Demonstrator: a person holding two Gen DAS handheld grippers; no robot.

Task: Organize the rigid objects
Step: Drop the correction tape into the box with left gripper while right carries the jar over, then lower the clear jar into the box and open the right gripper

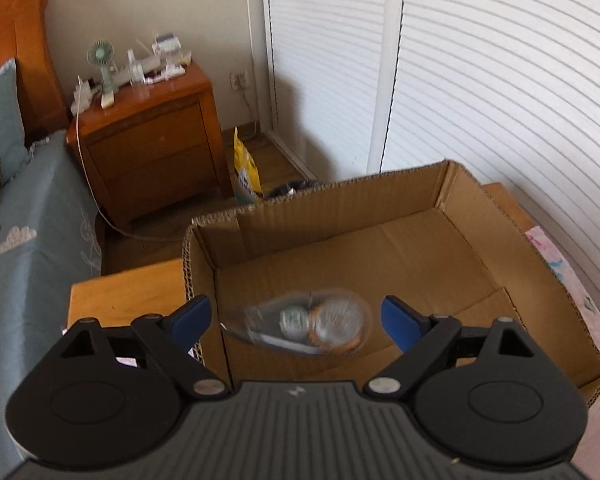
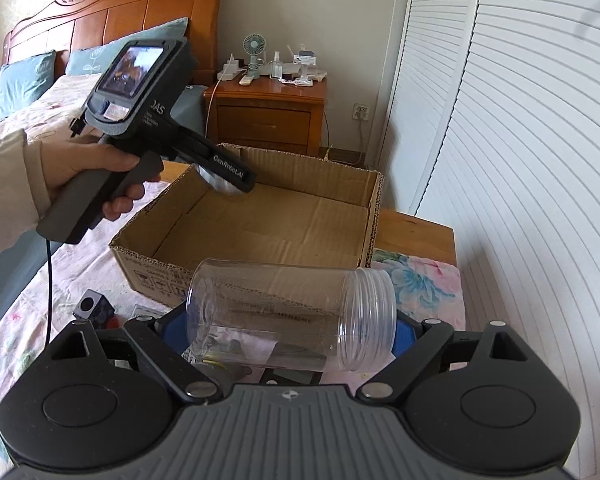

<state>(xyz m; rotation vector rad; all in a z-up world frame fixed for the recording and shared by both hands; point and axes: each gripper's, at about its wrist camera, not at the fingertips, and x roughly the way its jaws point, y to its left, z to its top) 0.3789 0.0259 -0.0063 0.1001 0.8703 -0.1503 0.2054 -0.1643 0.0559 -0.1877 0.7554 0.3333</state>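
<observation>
1. a wide bed with a blue cover [image 1: 28, 264] and an orange wooden nightstand [image 1: 148, 136] are sitting to the left of the open brown cardboard box [image 1: 380, 208], with white slatted closet doors [image 1: 500, 80] standing behind it.
2. the cardboard box is lying open on a wooden table [image 2: 416, 232]; its floor is showing bare cardboard apart from one blurred item.
3. the left gripper [image 1: 296, 316] is hanging over the box's near corner, jaws spread, nothing pressing against the blue pads; a blurred clear plastic pack with round silvery pieces [image 1: 300, 326] is appearing between them, apart from both.
4. only the right wrist view is showing a hand [image 2: 96, 164] holding the left gripper's handle.
5. the right gripper [image 2: 288, 328] is clamping a clear plastic screw-top jar [image 2: 288, 312] sideways, near the box's front wall, mouth facing right.
6. a small black cube [image 2: 92, 304] is lying on the floral cloth [image 2: 420, 280].
</observation>
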